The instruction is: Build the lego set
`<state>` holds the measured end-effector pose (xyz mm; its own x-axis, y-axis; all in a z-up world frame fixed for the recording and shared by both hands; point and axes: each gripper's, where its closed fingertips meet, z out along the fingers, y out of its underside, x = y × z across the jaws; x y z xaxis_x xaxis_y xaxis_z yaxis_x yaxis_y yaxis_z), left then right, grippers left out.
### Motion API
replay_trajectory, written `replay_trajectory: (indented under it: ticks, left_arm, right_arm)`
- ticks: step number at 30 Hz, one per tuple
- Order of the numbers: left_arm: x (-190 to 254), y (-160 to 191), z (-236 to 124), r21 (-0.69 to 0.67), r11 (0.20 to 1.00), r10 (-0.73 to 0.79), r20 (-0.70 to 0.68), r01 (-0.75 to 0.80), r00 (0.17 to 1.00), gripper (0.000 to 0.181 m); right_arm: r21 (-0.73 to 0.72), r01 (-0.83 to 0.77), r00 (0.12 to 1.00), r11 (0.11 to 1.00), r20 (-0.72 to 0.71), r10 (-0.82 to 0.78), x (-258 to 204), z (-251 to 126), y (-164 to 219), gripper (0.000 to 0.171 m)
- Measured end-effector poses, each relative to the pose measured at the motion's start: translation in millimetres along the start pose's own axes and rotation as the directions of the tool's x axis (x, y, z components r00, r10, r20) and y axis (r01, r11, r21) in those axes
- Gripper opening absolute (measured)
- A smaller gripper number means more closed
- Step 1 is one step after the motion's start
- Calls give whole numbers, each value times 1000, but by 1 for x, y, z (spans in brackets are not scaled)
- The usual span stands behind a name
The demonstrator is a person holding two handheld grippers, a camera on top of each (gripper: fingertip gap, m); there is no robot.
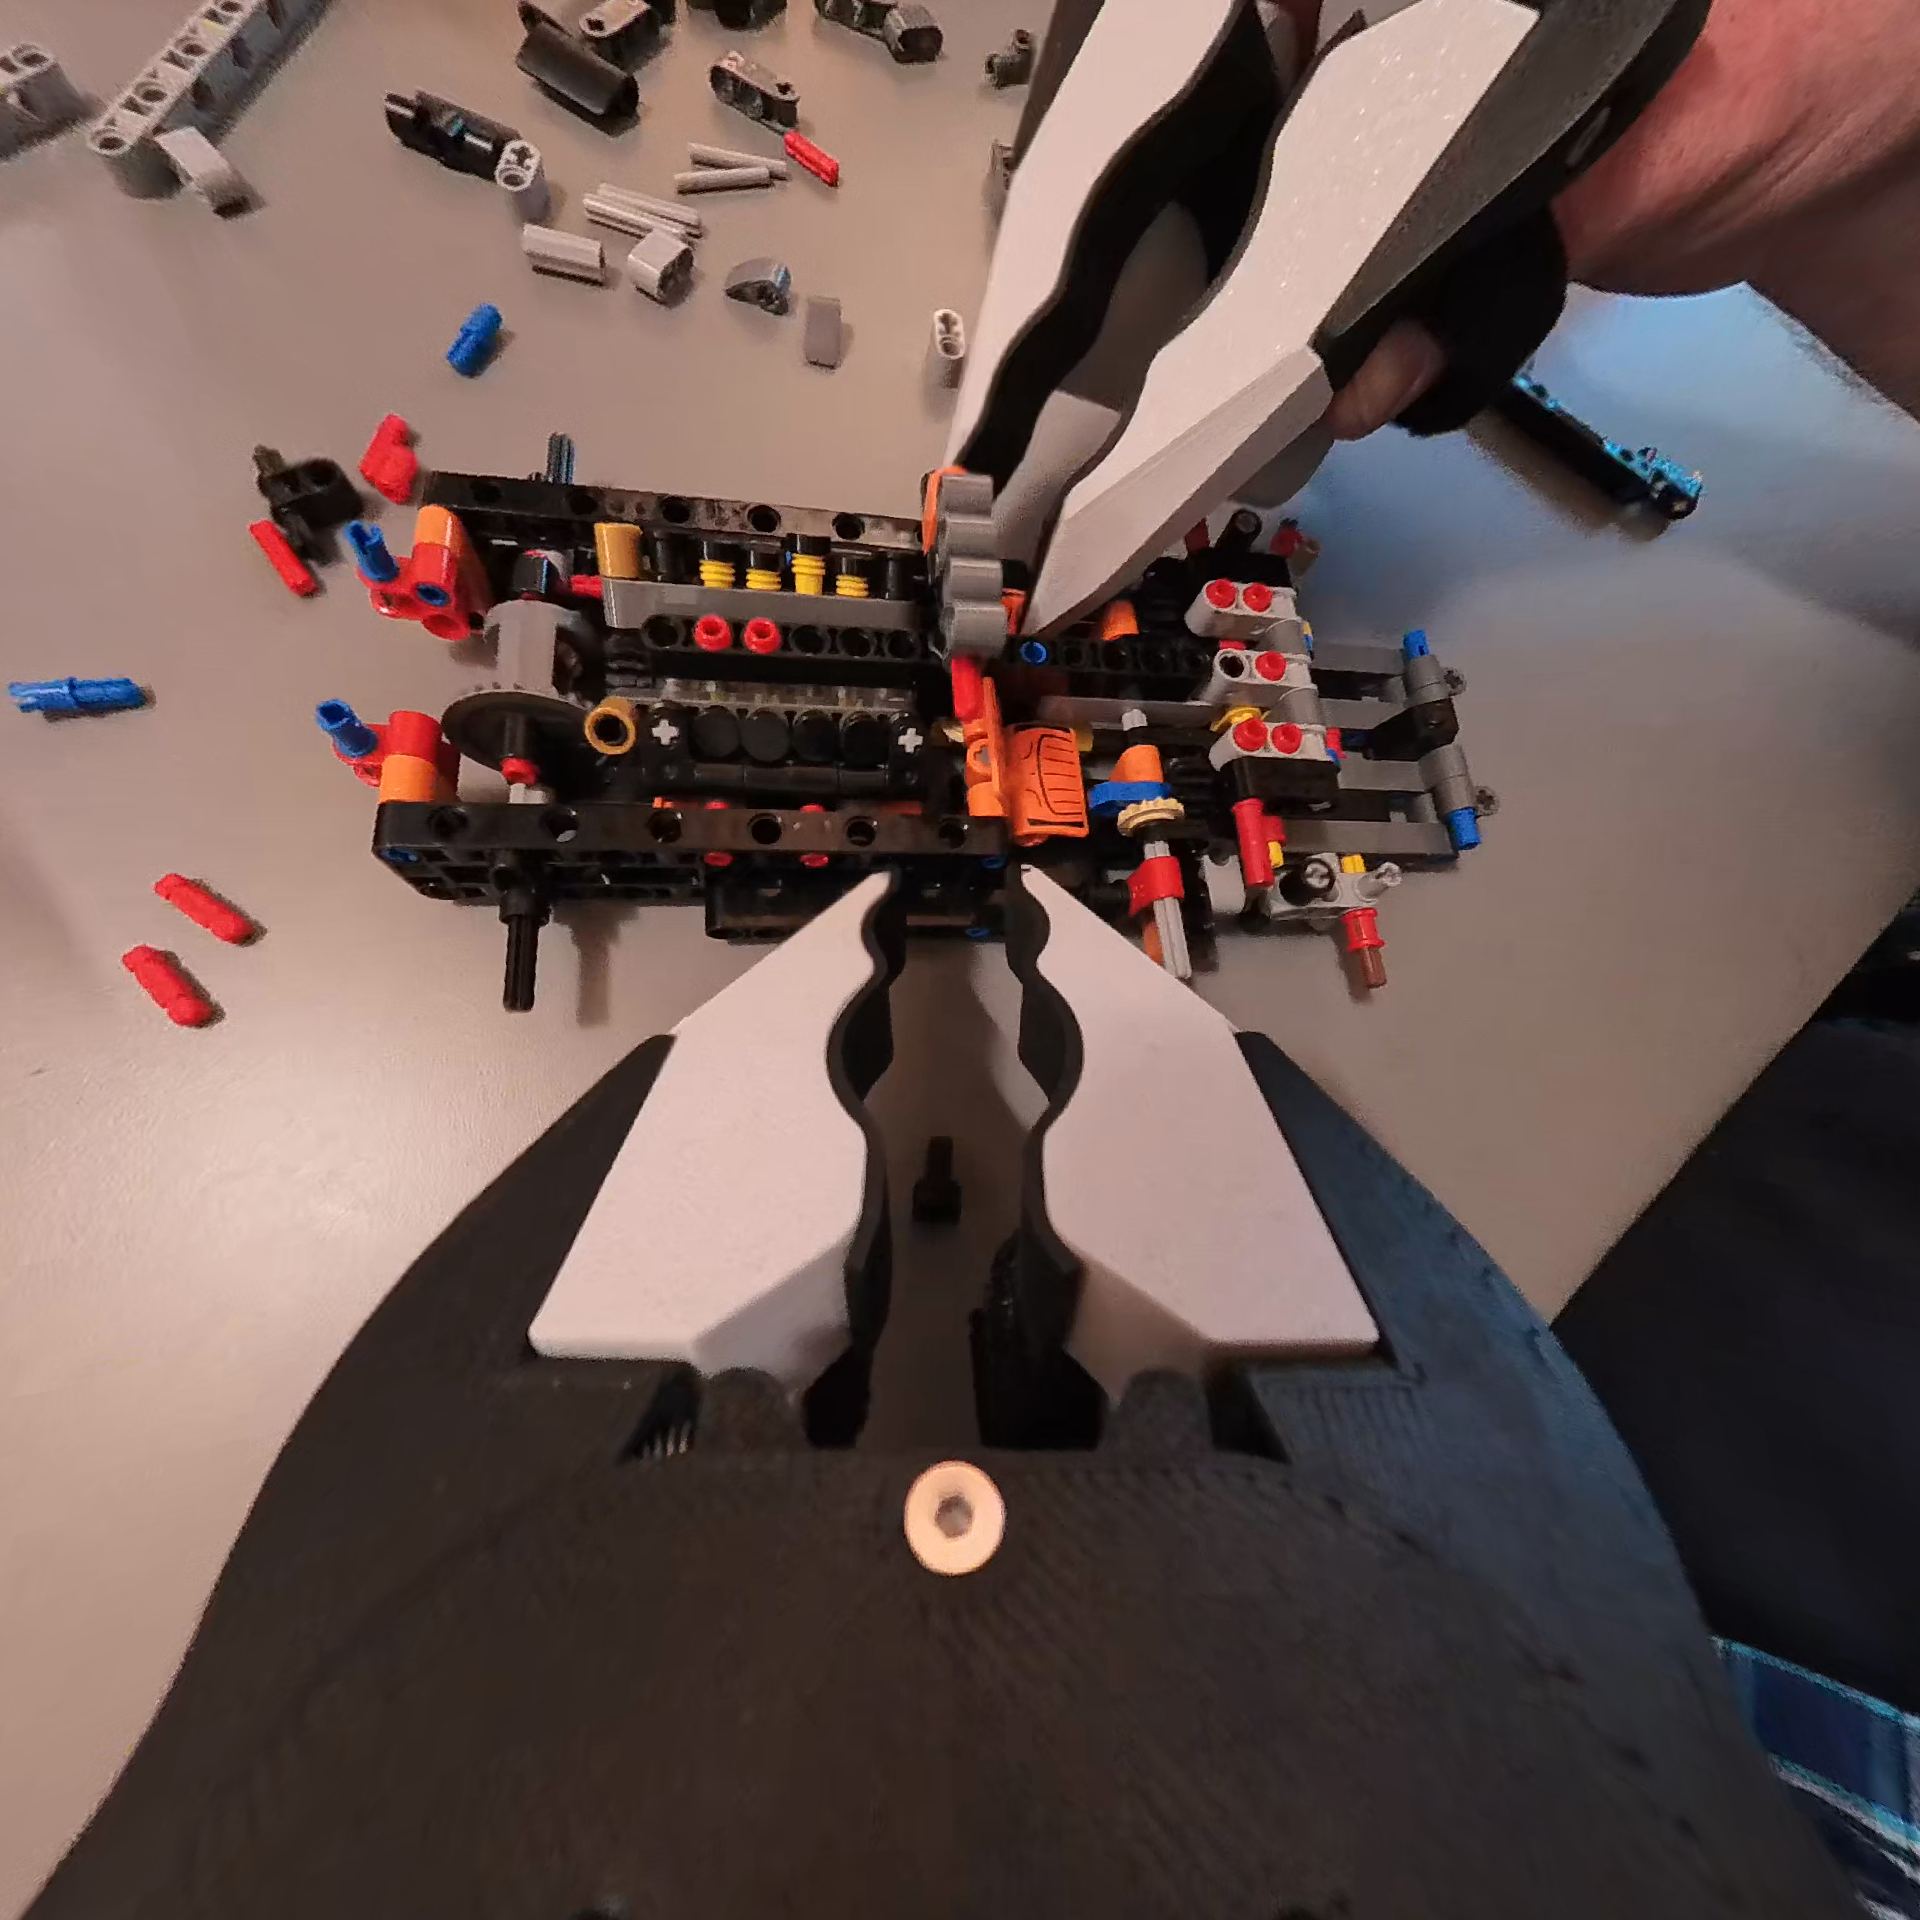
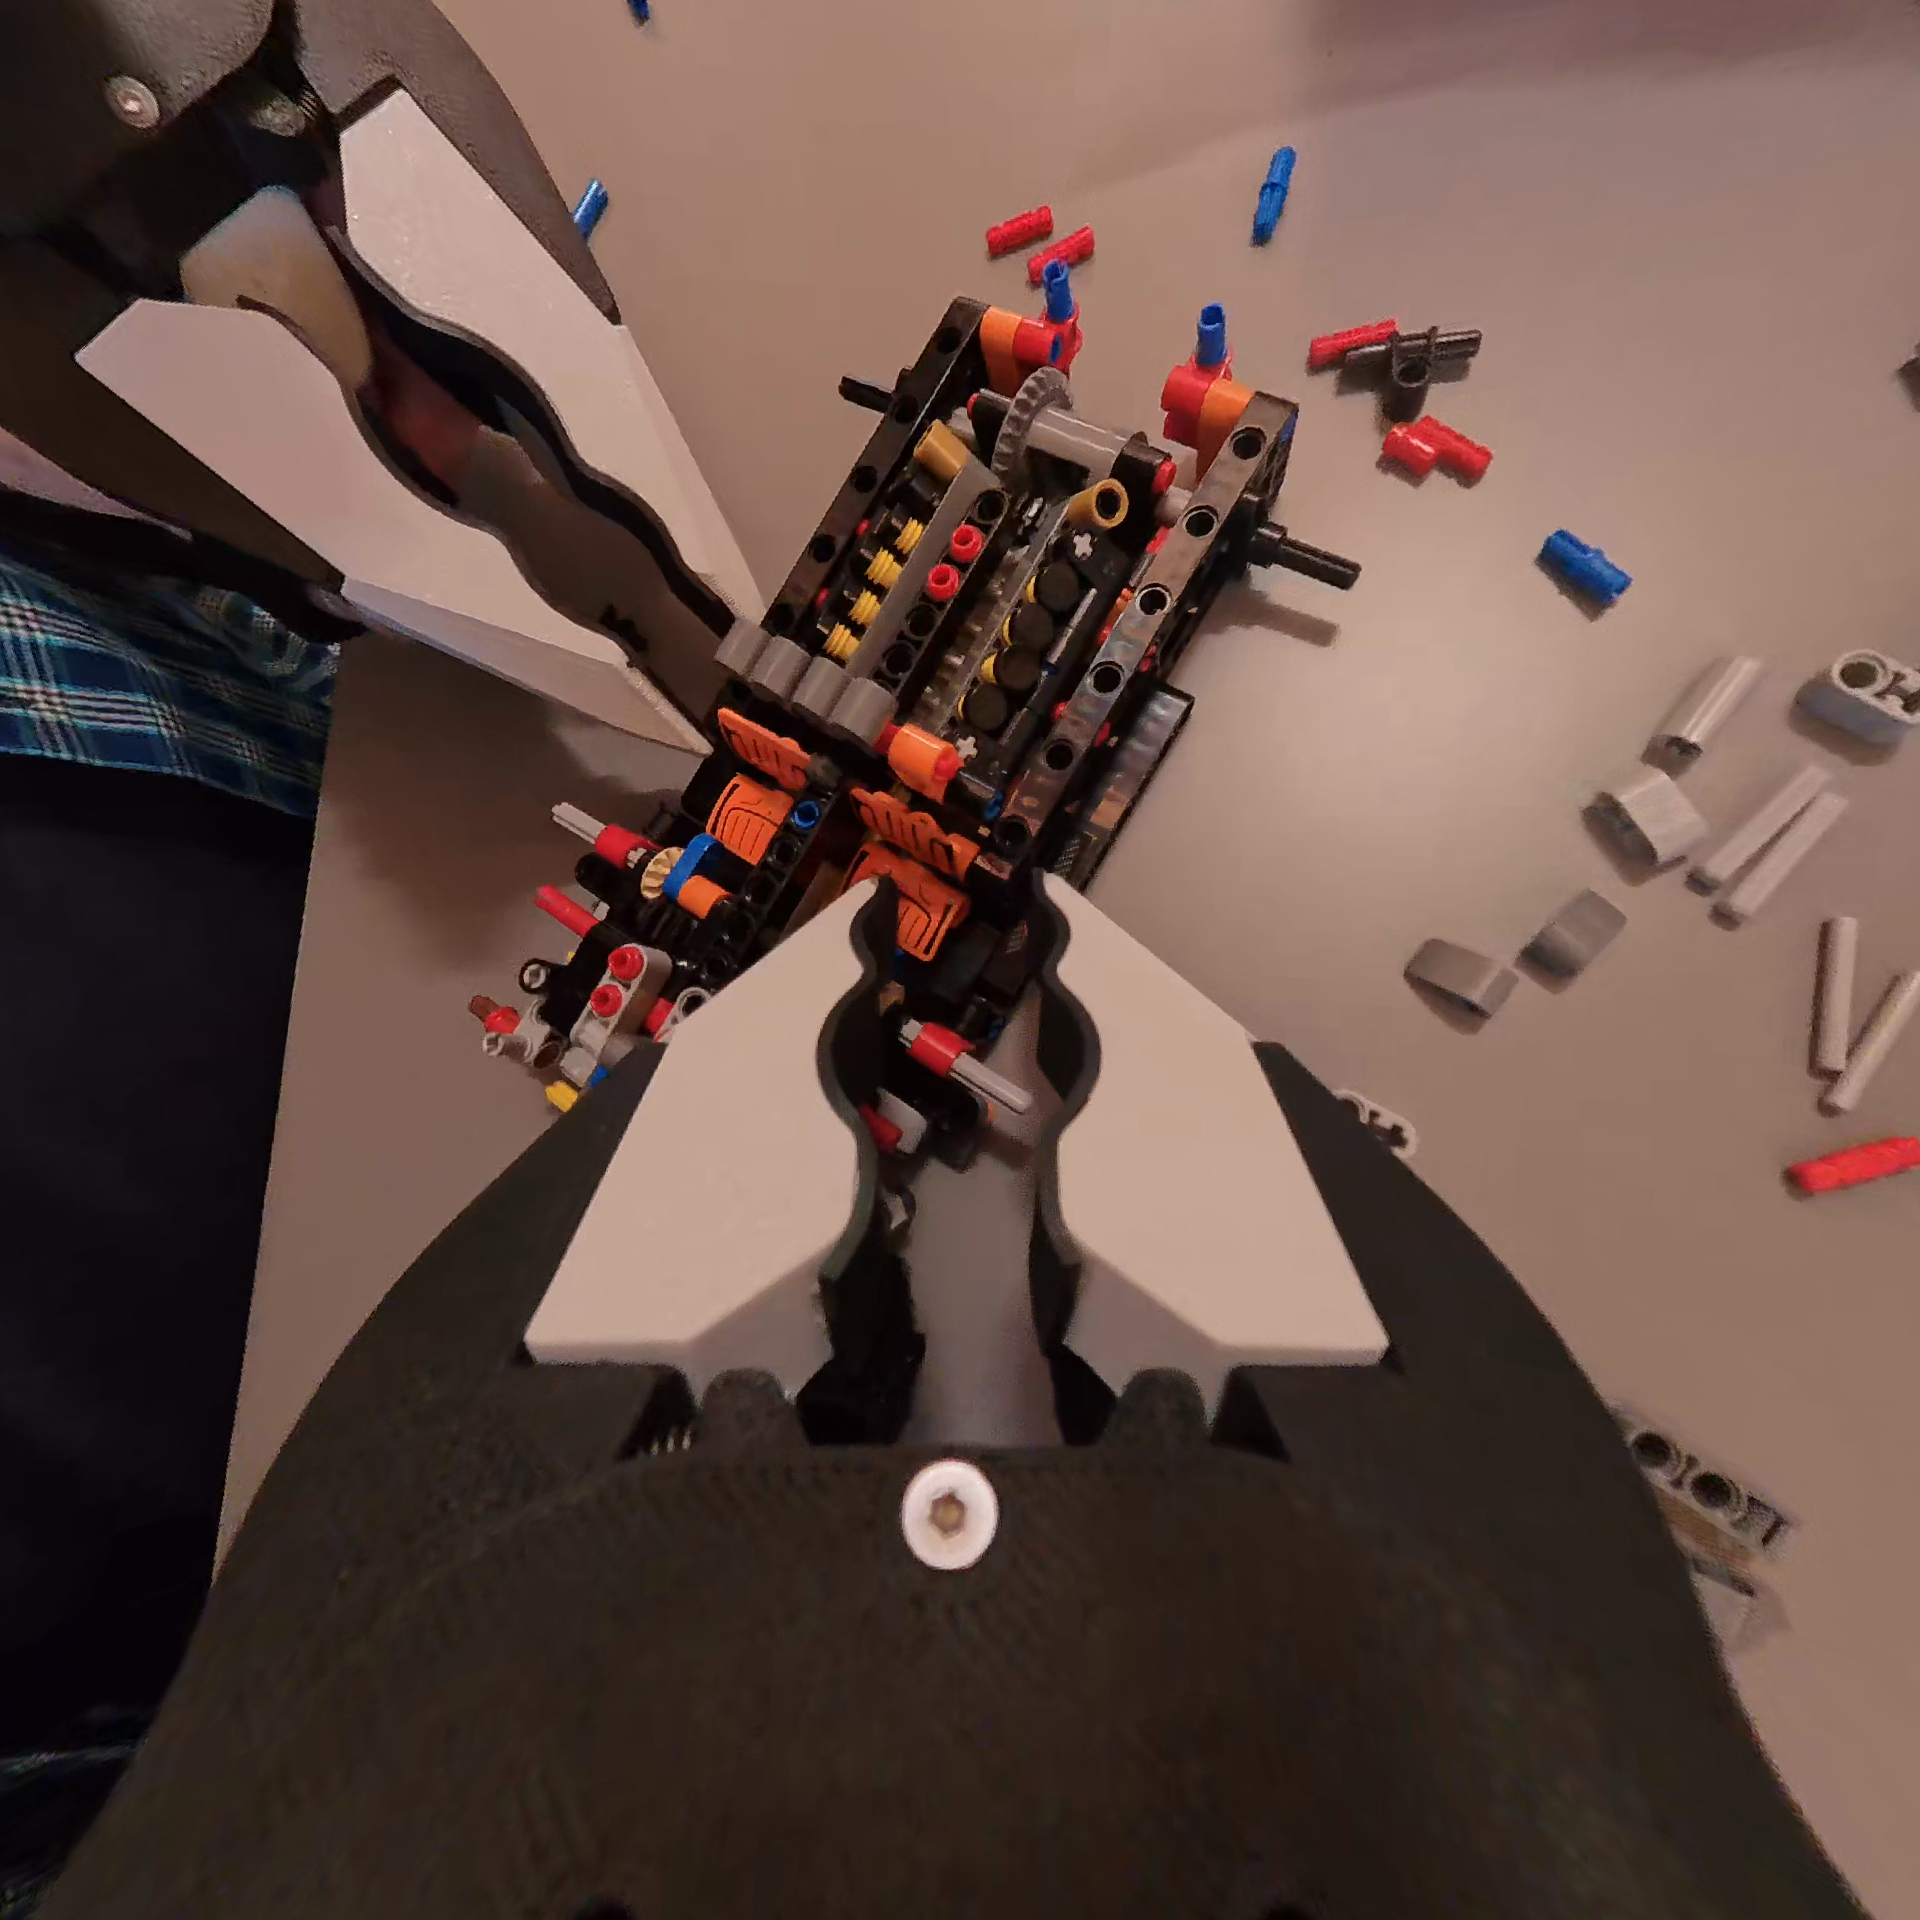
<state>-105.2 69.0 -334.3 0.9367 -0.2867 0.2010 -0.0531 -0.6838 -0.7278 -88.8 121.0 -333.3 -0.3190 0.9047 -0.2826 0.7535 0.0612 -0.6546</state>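
The lego chassis (image 1: pixel 727 727), black beams with yellow, red and orange parts, lies on the grey table and also shows in the right wrist view (image 2: pixel 1018 623). My left gripper (image 1: pixel 956 878) has its tips on the chassis's near black edge, jaws narrowly parted and closed on that frame. It enters the right wrist view (image 2: pixel 722 681) from the upper left. My right gripper (image 2: pixel 958 881) is open, its tips straddling an orange seat (image 2: pixel 925 914) on the chassis. In the left wrist view the right gripper (image 1: pixel 1006 553) comes down from the top right beside a grey ribbed piece (image 1: pixel 966 566).
Loose red pins (image 1: pixel 197 909), a blue pin (image 1: pixel 73 694), grey connectors (image 1: pixel 644 223) and black connectors (image 1: pixel 582 73) lie around the chassis. More grey parts (image 2: pixel 1652 821) lie to the right. A dark beam (image 1: pixel 1600 457) lies near the table's right edge. A person's legs are beside the table.
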Motion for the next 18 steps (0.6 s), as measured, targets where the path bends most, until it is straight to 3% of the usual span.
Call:
replay_trajectory:
  ticks: [1, 18]
  left_arm:
    - [-1, 0, -1, 4, 1000, -2, 3, 2, 1000, 17]
    - [-43, 12, -27, -28, 999, -35, 22, 35, 999, 15]
  right_arm:
    - [-1, 2, 1000, 1000, -1, -2, 0, 1, -1, 23]
    - [5, 12, 1000, 1000, -16, -12, 3, 36, -41, 26]
